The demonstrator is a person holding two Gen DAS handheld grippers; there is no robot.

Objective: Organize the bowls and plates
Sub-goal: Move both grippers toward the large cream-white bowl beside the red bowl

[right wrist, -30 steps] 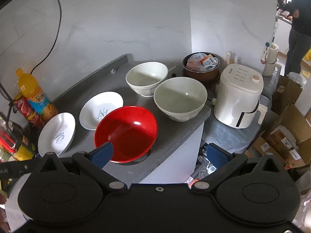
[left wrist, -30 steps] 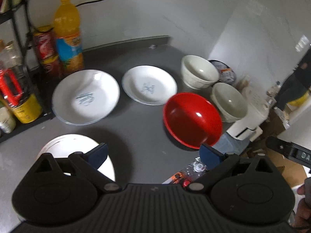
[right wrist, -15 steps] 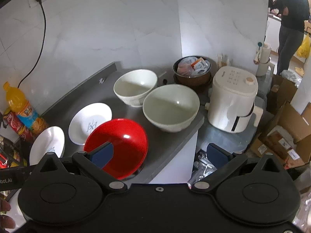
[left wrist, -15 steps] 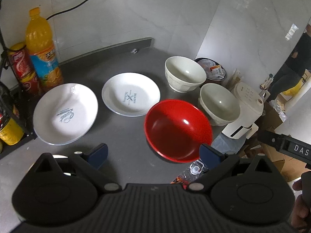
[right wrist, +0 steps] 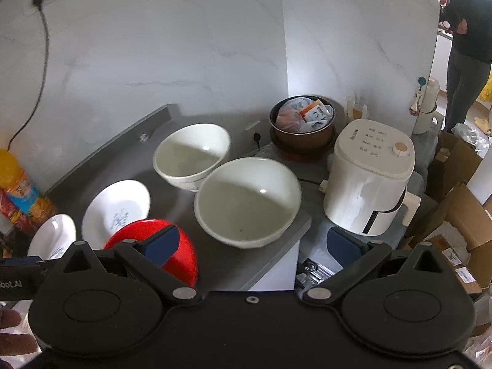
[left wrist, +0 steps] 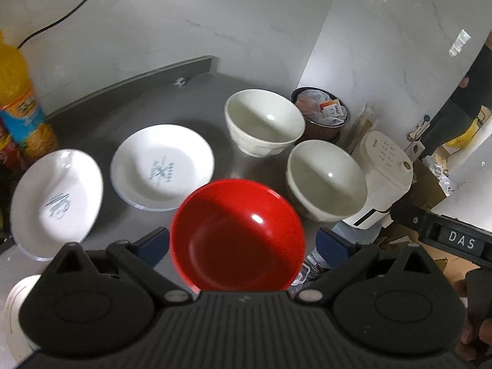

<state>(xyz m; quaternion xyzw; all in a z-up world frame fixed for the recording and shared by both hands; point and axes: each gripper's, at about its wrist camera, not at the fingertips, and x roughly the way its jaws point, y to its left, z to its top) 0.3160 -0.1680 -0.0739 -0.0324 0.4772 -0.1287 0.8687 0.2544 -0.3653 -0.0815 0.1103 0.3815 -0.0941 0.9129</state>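
Note:
On the grey counter (left wrist: 129, 104) a red bowl (left wrist: 238, 235) sits right in front of my open left gripper (left wrist: 243, 241), between its blue fingertips but apart from them. Two white plates (left wrist: 163, 166) (left wrist: 57, 198) lie to its left. Two cream bowls stand beyond: a far one (left wrist: 264, 126) and a near one (left wrist: 326, 178). In the right wrist view my right gripper (right wrist: 255, 243) is open just in front of the near cream bowl (right wrist: 249, 200); the far cream bowl (right wrist: 192, 155), both plates (right wrist: 117, 209) (right wrist: 52, 236) and the red bowl (right wrist: 184, 255) lie left.
A white appliance (right wrist: 369, 181) and a brown pot of packets (right wrist: 303, 124) stand right of the bowls, past the counter's edge (right wrist: 276, 258). An orange drink bottle (left wrist: 18, 104) and cans stand far left. Cardboard boxes (right wrist: 458, 215) lie on the floor. A person (right wrist: 467, 46) stands far right.
Both grippers have moved right and closer to the bowls. The red bowl now lies between the left fingertips; the near cream bowl fills the middle of the right view.

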